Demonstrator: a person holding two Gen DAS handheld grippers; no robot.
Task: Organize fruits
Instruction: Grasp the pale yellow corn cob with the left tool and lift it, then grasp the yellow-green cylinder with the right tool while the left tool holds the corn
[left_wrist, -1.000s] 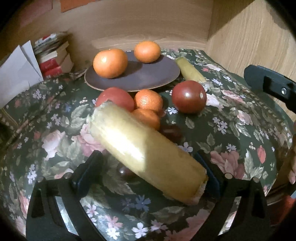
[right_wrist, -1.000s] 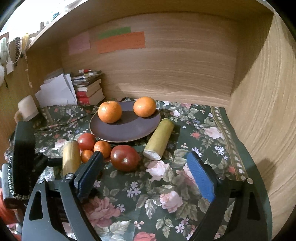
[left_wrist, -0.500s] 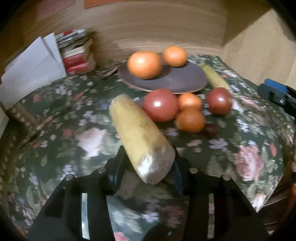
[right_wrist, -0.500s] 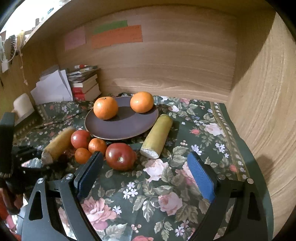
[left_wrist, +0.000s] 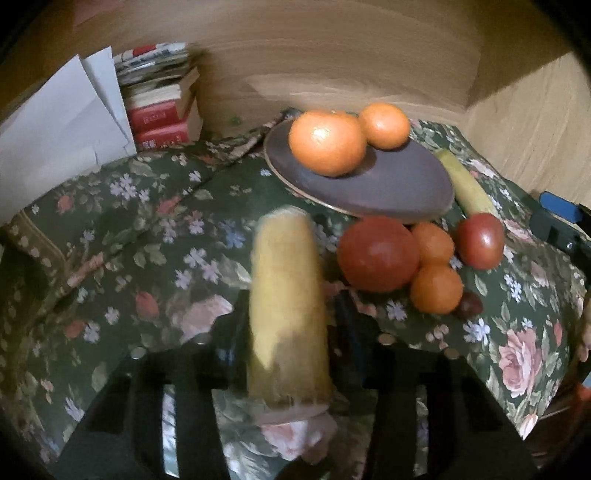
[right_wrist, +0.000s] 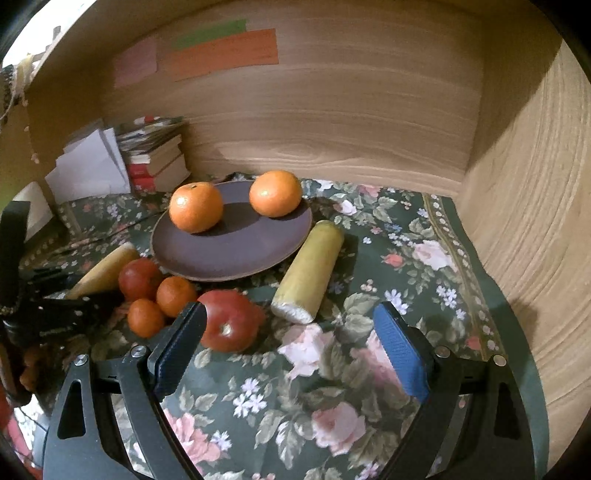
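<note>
The left gripper (left_wrist: 291, 325) has its jaws clamped on a yellow corn cob (left_wrist: 286, 295), held above the floral cloth (left_wrist: 155, 236) toward the table's left edge. The right gripper (right_wrist: 291, 347) hangs with jaws spread wide and empty, near a tomato (right_wrist: 231, 321). Beyond lie a second cob (right_wrist: 310, 269) and a plate (right_wrist: 236, 247) with two oranges (right_wrist: 195, 212).

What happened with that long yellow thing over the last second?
The left gripper closed its fingers on the long yellow corn-like cob, which had lain crosswise between them, and swung it to point toward the dark round plate. The right gripper stayed open and empty; the two oranges on the plate and the other cob did not move.
</note>
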